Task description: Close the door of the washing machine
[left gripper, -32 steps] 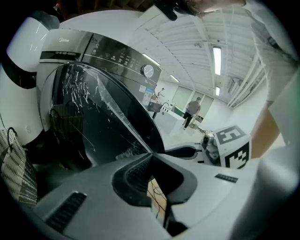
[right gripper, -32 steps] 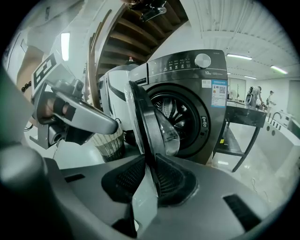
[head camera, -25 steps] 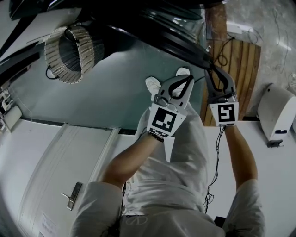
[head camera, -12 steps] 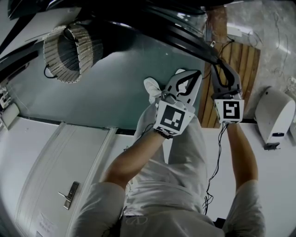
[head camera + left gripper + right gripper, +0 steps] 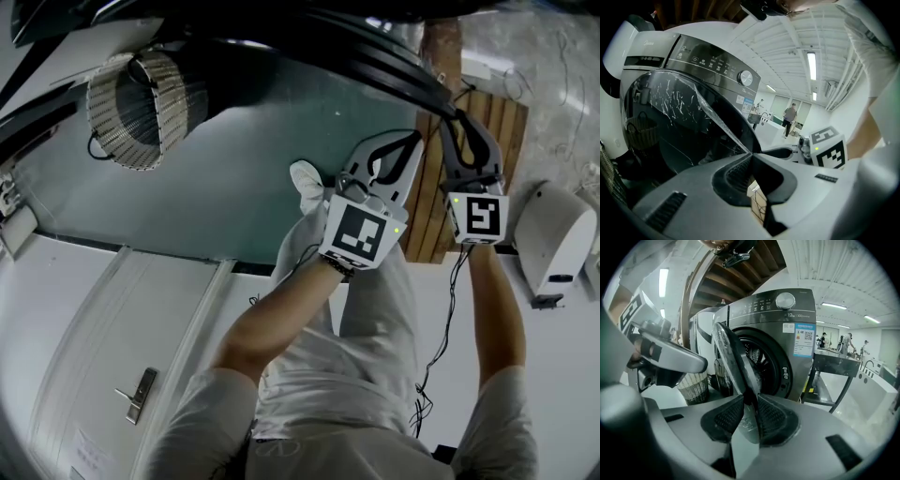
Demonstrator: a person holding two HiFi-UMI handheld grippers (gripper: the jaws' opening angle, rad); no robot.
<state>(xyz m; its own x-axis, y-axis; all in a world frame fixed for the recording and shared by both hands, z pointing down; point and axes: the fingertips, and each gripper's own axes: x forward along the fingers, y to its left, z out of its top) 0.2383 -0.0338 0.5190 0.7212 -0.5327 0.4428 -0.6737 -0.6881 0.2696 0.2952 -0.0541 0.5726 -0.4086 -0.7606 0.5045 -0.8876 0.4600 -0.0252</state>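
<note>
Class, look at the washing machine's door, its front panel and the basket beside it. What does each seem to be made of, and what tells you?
Door: see-through glass or plastic in a dark rim, glossy; reflections streak it.
Front panel: grey with a satin sheen, probably painted metal or plastic.
Basket: pale woven strands, wicker-like, matte.

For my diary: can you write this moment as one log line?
door: ajar | right gripper: jaws just been opening, door's edge between them | left gripper: jaws shut
</note>
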